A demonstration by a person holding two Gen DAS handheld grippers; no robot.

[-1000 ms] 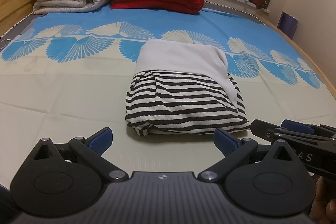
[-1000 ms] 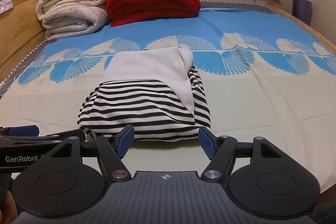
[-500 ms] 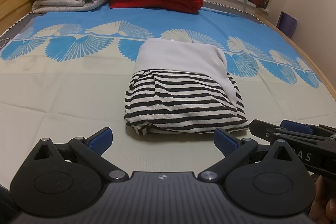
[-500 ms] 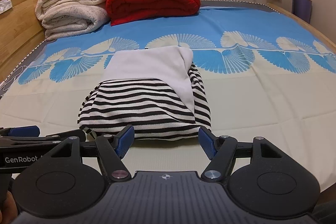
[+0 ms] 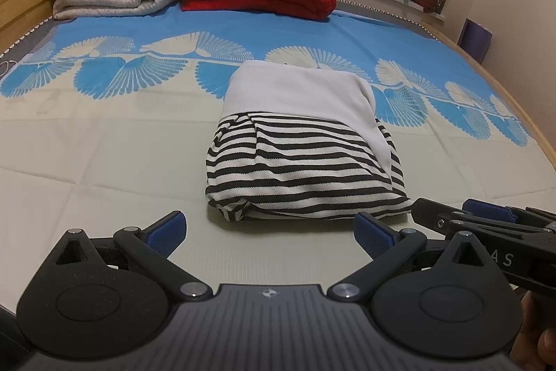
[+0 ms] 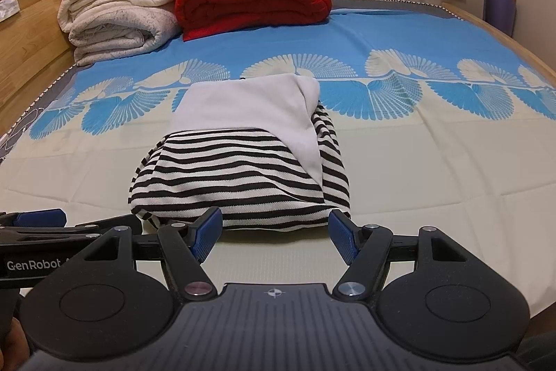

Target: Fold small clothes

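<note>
Left gripper (image 5: 269, 232) spread wide, empty, near and left of the striped garment (image 5: 302, 169). Garment folded into a compact bundle mid-bed on the bedsheet (image 5: 104, 162), white panel far, stripes near. Right gripper (image 6: 276, 233) likewise apart, just short of the near hem. Probably folding done; next, perhaps a tidy or set-aside. Underside layers hidden.

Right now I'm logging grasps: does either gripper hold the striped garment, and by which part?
Nothing is held. The left gripper and right gripper are both open, just short of the folded striped garment.
</note>
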